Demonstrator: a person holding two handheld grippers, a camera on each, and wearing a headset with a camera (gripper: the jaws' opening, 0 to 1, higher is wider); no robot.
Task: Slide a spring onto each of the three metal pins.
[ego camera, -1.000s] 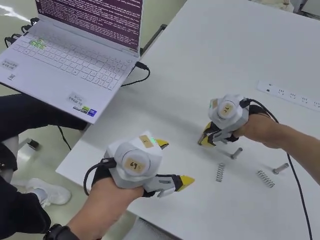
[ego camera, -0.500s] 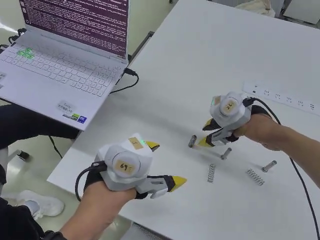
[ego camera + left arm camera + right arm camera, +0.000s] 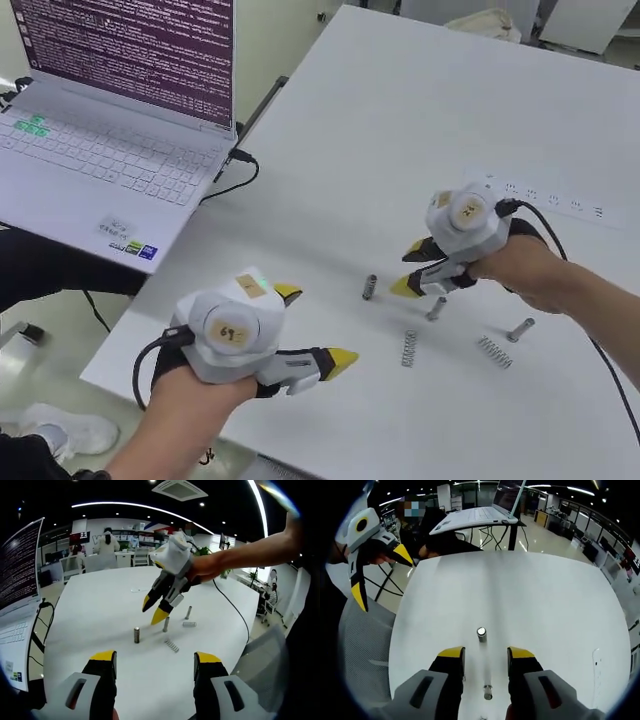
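Left tool (image 3: 316, 325) and right tool (image 3: 405, 270) both gape empty, an upright pin (image 3: 369, 287) on the table (image 3: 400, 120) between them.

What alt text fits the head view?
Open left gripper and right gripper hover over a white table. Near the right one, a spring-fitted pin stands beside two bare pins and two loose springs; a laptop sits left.
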